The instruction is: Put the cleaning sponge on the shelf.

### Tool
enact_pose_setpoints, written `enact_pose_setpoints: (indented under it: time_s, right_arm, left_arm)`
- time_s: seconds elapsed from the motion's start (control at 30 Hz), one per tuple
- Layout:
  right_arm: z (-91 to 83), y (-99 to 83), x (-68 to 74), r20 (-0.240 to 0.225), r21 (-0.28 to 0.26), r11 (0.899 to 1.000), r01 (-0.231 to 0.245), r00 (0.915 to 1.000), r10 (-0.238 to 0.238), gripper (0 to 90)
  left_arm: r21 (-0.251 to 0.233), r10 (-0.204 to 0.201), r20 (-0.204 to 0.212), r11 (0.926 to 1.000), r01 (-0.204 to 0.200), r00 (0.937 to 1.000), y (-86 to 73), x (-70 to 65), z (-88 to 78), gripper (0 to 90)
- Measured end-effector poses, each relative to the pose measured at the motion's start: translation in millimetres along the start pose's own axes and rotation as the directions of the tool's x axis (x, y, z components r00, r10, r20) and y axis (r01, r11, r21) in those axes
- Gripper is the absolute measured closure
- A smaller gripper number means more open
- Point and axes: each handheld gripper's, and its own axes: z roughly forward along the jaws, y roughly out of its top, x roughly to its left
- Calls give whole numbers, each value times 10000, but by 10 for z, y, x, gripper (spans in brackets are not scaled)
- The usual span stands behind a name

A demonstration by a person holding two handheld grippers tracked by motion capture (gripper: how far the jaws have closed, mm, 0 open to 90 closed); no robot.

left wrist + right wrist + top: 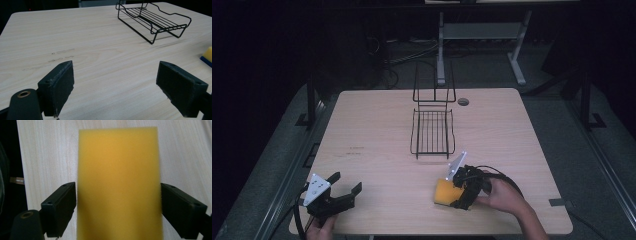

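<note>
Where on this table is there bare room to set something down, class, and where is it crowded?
Free: the wide left stretch of the light wooden table between the black wire rack and the left gripper, and the right side beyond the rack. Crowded: the near right, where the right gripper meets the yellow sponge.

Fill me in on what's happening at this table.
A person holds a two-jaw gripper in each hand over a wooden table. The right gripper has its jaws on either side of a yellow sponge lying near the front edge, right up against its sides. The left gripper sits open over bare tabletop at the front left, holding nothing. A black wire rack stands empty in the middle of the table, apart from the sponge.
</note>
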Motion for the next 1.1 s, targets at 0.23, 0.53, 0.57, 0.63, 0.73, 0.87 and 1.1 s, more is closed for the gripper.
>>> enact_pose_setpoints:
  time_s: [0.23, 0.53, 0.57, 0.63, 0.73, 0.87, 1.1]
  right_arm:
    - [58, -20, -4, -37, -7, 10000, -67, 10000, 67, 158]
    - [112, -33, 24, 153, 58, 10000, 47, 9999, -48, 161]
    - [117, -32, 27, 173, 75, 9999, 68, 9998, -70, 162]
    - [125, -33, 35, 218, 100, 9999, 77, 9997, -79, 168]
    - [131, -43, 32, 260, 127, 9999, 74, 9996, -77, 189]
    - [123, -48, 34, 270, 91, 9999, 130, 9995, -132, 209]
    - [80, -51, 25, 303, -101, 9999, 131, 9995, -128, 215]
  left_arm:
    - [-18, -29, -3, 10000, 29, 10000, 0, 1, -1, 141]
    - [-37, -31, 18, 10000, 31, 10000, 0, -4, -3, 140]
    - [-43, -36, 27, 10000, 36, 10000, 1, -4, -2, 140]
    - [-23, -32, 31, 10000, 33, 10000, 2, -7, 1, 141]
    - [-30, 3, 44, 10000, -3, 10000, 3, -11, 0, 140]
    - [-100, -84, 37, 9999, 84, 10000, 1, -10, -3, 140]
    - [-78, -47, 31, 10000, 48, 10000, 4, -12, -3, 140]
